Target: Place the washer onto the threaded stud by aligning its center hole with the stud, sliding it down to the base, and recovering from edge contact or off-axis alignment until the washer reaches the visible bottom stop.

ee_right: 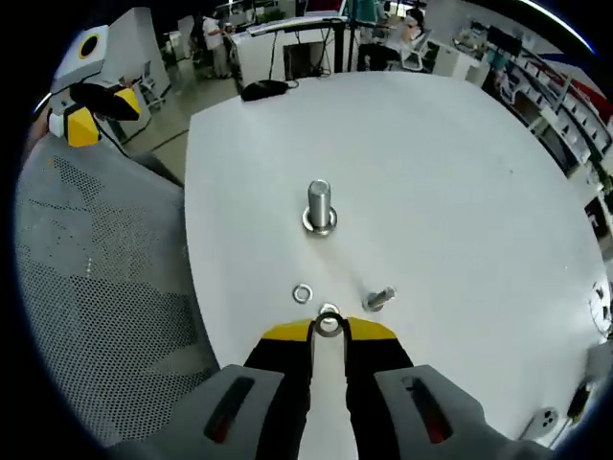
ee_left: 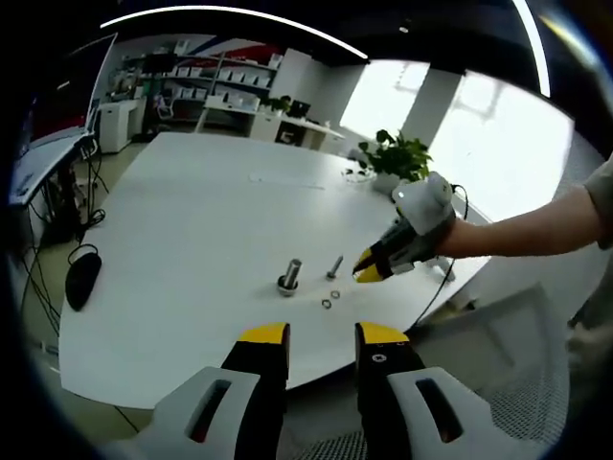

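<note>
The threaded stud (ee_left: 289, 276) (ee_right: 319, 206) stands upright on its base on the white table (ee_left: 192, 220) (ee_right: 431, 172). Two small washers (ee_left: 334, 294) (ee_left: 327, 305) lie flat beside it. A loose bolt (ee_left: 334, 266) (ee_right: 378, 299) lies near them. In the right gripper view one washer (ee_right: 329, 319) sits on the table just ahead of my right gripper (ee_right: 329, 331) (ee_left: 369, 270); its jaws stand a narrow gap apart and I see no contact with the washer. The other washer (ee_right: 303, 292) lies slightly left. My left gripper (ee_left: 323, 337) hangs open off the table's near edge, holding nothing.
A black mouse (ee_left: 81, 276) (ee_right: 268, 89) rests near the table's far edge from the right gripper. A potted plant (ee_left: 397, 153) stands on the table. A grey mesh chair (ee_right: 96, 287) (ee_left: 536, 383) sits beside the table. A person's forearm (ee_left: 536, 225) holds the right gripper.
</note>
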